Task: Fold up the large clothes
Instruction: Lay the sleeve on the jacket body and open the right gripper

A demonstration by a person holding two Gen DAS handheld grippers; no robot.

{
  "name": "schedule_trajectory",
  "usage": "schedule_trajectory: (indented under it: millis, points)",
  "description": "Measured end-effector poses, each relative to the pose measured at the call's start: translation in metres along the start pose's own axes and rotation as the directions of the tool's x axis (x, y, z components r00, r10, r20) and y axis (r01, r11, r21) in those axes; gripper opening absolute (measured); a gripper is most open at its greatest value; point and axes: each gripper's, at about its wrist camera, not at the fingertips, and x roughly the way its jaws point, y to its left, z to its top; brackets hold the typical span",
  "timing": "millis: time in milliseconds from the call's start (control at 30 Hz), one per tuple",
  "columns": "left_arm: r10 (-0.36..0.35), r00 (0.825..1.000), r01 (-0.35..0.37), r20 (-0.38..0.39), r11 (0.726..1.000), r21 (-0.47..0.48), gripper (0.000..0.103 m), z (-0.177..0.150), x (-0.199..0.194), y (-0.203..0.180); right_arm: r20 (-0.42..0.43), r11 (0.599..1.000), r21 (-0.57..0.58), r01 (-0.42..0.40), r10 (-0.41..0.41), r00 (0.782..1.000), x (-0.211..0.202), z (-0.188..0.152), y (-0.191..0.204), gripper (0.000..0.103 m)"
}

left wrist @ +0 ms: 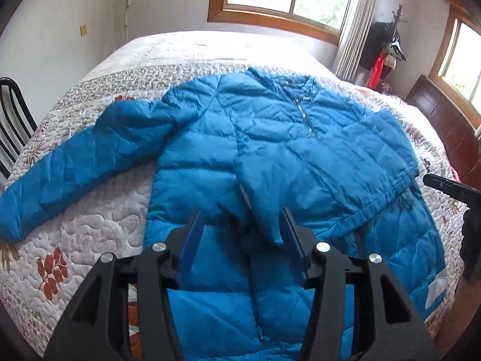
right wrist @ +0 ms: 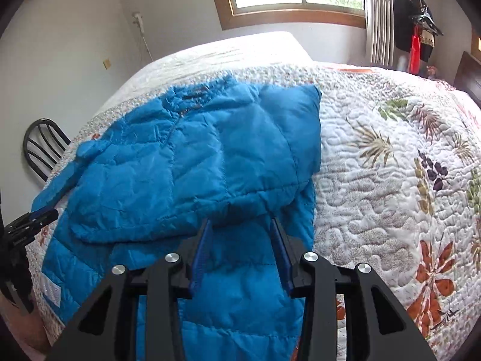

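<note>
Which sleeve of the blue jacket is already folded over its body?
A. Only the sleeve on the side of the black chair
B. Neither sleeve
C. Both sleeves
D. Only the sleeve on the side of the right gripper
D: on the blue jacket, one sleeve lies across the chest, while the other sleeve stretches out over the quilt toward the black chair.

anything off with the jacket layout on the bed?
Fold is lopsided: the blue puffer jacket has one side folded over its front, while the other sleeve lies stretched out over the floral quilt. No damage visible.

Both wrist views look down close over the blue jacket (left wrist: 270, 150), probably from the bed's (right wrist: 375, 180) foot
</note>
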Motion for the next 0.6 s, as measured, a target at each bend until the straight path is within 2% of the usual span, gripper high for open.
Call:
schedule_trajectory:
  millis: [133, 233, 367, 600]
  points:
    - [-0.032, 0.999, 0.030, 0.029, 0.998, 0.059, 0.052, 0.016, 0.001, -0.029, -0.028, 0.999, -0.037, 0.000, -0.001, 1.000, 0.014, 0.022, 0.023, 0.041]
    - [-0.055, 0.998, 0.059, -0.044, 0.994, 0.096, 0.052, 0.018, 0.029, -0.047, -0.088, 0.999, -0.035, -0.001, -0.002, 0.996, 0.041, 0.027, 0.031, 0.041]
    - [-0.013, 0.994, 0.025, -0.109, 0.994, 0.109, 0.051, 0.008, 0.063, -0.045, -0.138, 0.999, -0.035, 0.034, -0.039, 0.990, 0.069, 0.021, 0.030, 0.041]
    - [-0.012, 0.995, 0.023, -0.096, 0.994, 0.106, 0.052, -0.001, 0.071, -0.042, -0.129, 0.999, -0.008, 0.046, -0.047, 0.991, 0.087, 0.009, 0.026, 0.040]
